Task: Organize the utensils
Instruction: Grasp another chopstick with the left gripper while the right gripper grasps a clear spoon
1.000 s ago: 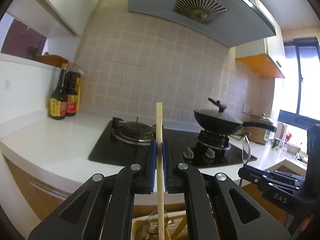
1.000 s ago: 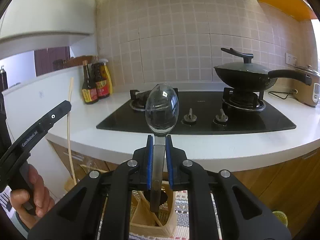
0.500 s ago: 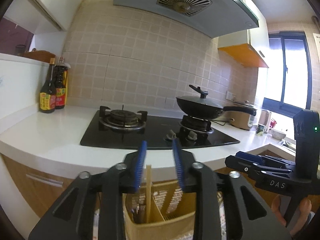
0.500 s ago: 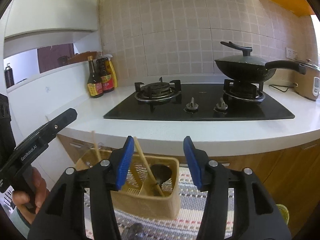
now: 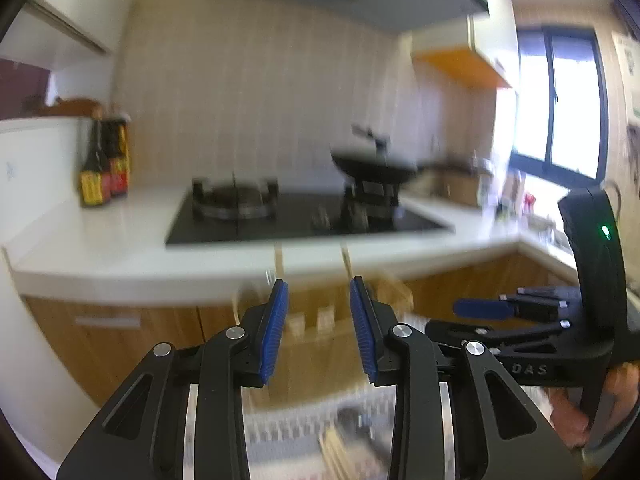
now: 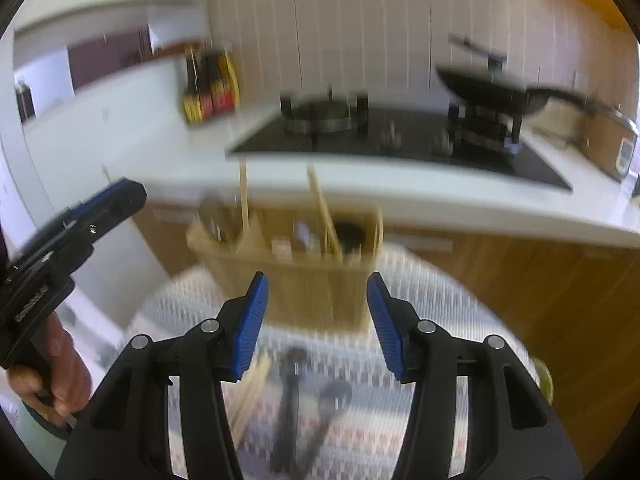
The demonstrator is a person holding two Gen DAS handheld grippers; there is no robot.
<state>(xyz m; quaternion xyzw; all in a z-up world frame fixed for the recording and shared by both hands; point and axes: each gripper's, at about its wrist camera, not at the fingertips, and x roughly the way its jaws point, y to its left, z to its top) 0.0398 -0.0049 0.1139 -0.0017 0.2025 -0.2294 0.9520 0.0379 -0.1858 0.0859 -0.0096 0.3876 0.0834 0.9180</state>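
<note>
Both views are blurred by motion. The right hand-held gripper (image 6: 316, 320) is seen with its blue-padded jaws spread wide and nothing held between them. Below it, on a white patterned mat (image 6: 420, 312), several loose pale wooden chopsticks (image 6: 250, 396) and two dark-handled utensils (image 6: 290, 400) are laid flat; their exact type cannot be told.

Beyond the jaws, a tan rectangular utensil basket with inner compartments (image 6: 296, 280) is stood on the mat. Upright pale wooden chopsticks (image 6: 243, 196) and a dark ladle (image 6: 350, 232) are contained in it; a clear spoon (image 6: 212, 216) is seen at its left end.

The left hand-held gripper (image 5: 318, 320) is likewise opened wide and empty, and is positioned before the same basket (image 5: 320, 344). In the right wrist view it (image 6: 108, 204) is seen at the left edge, gripped by a hand (image 6: 60, 364).

Farther back, a white tabletop (image 6: 400, 184) carries a black gas hob (image 6: 400, 140), a lidded black wok (image 6: 484, 88) and dark sauce bottles (image 6: 208, 92).
</note>
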